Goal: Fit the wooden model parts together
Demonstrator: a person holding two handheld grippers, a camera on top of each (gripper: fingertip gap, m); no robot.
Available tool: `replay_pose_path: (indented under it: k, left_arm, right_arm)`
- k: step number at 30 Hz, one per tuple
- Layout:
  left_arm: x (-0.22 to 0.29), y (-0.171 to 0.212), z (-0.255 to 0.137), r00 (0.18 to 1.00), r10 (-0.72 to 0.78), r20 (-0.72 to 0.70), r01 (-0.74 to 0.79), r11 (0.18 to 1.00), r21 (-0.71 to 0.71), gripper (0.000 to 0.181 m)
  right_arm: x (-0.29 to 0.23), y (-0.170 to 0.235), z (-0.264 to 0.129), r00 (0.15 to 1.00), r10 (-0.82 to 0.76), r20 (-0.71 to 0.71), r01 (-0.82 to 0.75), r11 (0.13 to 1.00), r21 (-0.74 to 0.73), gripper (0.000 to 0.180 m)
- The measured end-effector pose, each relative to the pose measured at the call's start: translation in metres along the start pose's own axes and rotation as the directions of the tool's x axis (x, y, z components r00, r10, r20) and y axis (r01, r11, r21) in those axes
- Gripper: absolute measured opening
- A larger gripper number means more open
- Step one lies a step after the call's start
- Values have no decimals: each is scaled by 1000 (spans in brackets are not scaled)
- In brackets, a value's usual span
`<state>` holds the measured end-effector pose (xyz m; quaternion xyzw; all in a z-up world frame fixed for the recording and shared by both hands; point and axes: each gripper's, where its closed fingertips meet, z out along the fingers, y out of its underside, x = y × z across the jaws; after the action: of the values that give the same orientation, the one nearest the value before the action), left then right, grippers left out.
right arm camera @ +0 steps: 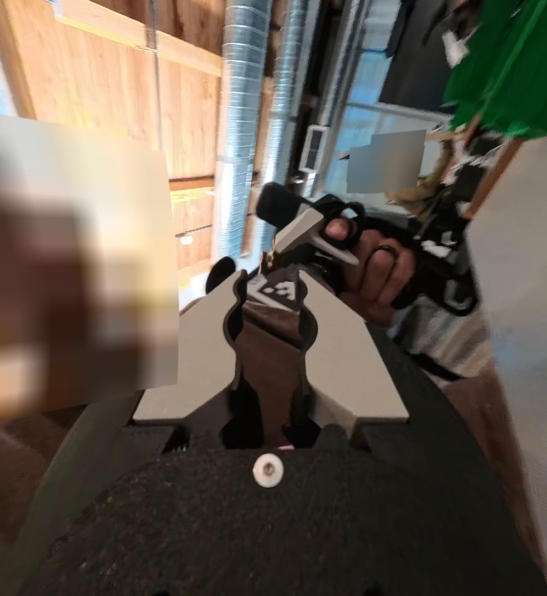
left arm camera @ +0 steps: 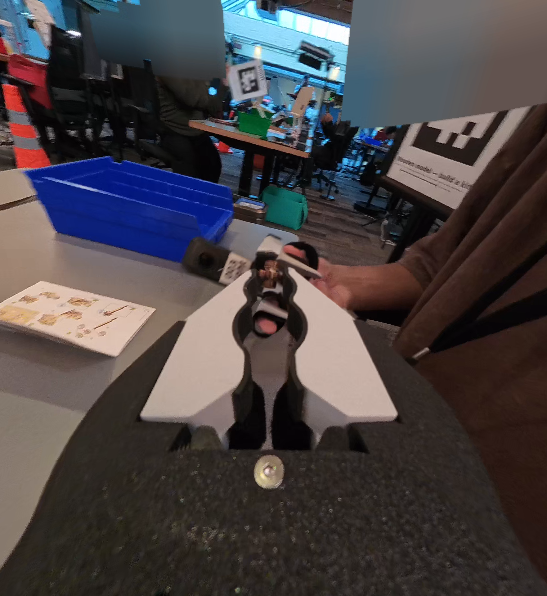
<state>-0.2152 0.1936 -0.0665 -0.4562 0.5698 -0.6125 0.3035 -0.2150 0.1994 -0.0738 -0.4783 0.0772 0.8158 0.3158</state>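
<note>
Two hand-held grippers meet tip to tip above the tabletop, w/ a small wooden model piece between them.

Left wrist view, far left: orange cone in the bkgd, then an illustrated instruction sheet flat on the grey tabletop. Behind it a blue plastic bin, near the far edge. Just right of the bin, a black block w/ a patterned tag lies on the surface.

Centre: left hand-held gripper, grey fingers nearly together at the tips, clenched on the wooden model piece, which sits right at the tips, lifted off the tabletop. Straight beyond it the right hand-held gripper faces in, its grey fingers at the same piece; a hand holds it from the right, brown sleeve further right.

Right wrist view: right hand-held gripper, fingers apart along most of their length, tips close in. Brown wooden bit shows just past the tips, touching the other hand-held gripper's grey finger. Blur there; can't tell if the right one is actually pinching it. Right of that, a hand w/ a ring grips the left unit's black handle.
</note>
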Motion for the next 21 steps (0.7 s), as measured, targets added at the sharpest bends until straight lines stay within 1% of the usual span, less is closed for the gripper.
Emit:
replay_pose_path:
  k: [1, 3, 4, 6, 8, 11, 13, 14, 16, 17, 18, 19, 21]
  left_arm:
    - [-9, 2, -2, 999, -4, 36, 5, 1000, -13, 12]
    - [-29, 13, -6, 992, -7, 124, 16, 997, -72, 12]
    - [-39, 21, -8, 985, -6, 172, 26, 993, -112, 12]
    - [-53, 36, -8, 974, -22, 225, 62, 983, -174, 13]
    - [-65, 46, -7, 955, -87, 282, 143, 972, -185, 13]
    - [-75, 51, 1, 916, -266, 299, 310, 944, -109, 13]
    - [-78, 47, 7, 877, -410, 248, 430, 902, -29, 13]
    - [-80, 44, 10, 849, -487, 207, 495, 869, 16, 13]
    - [-87, 39, 15, 764, -634, 119, 624, 773, 110, 13]
    - [-90, 38, 18, 718, -693, 66, 680, 718, 149, 13]
    - [-91, 36, 21, 677, -736, 10, 723, 667, 182, 12]
    - [-92, 37, 26, 640, -768, -25, 756, 624, 199, 12]
    - [-91, 49, 38, 586, -809, -36, 801, 572, 177, 12]
  right_arm:
    - [4, -5, -5, 996, -54, -67, 55, 998, 8, 30]
    - [15, -16, -17, 960, -170, -223, 178, 984, 16, 30]
    - [21, -22, -23, 920, -234, -313, 251, 968, 13, 30]
    - [27, -34, -33, 810, -367, -458, 403, 915, -20, 30]
    - [29, -37, -36, 669, -515, -536, 538, 833, -128, 31]
    - [39, -33, -37, 434, -695, -573, 650, 682, -335, 37]
    - [46, -34, -40, 269, -781, -564, 692, 564, -451, 45]
    - [49, -35, -42, 199, -807, -555, 702, 513, -494, 47]
    - [51, -42, -46, 71, -844, -531, 734, 405, -545, 51]
    - [47, -48, -47, 41, -840, -541, 762, 376, -527, 51]
    - [42, -53, -49, 44, -827, -561, 781, 379, -497, 51]
    - [39, -58, -52, 60, -810, -583, 785, 399, -473, 49]
    - [39, -63, -59, 83, -788, -611, 772, 438, -460, 46]
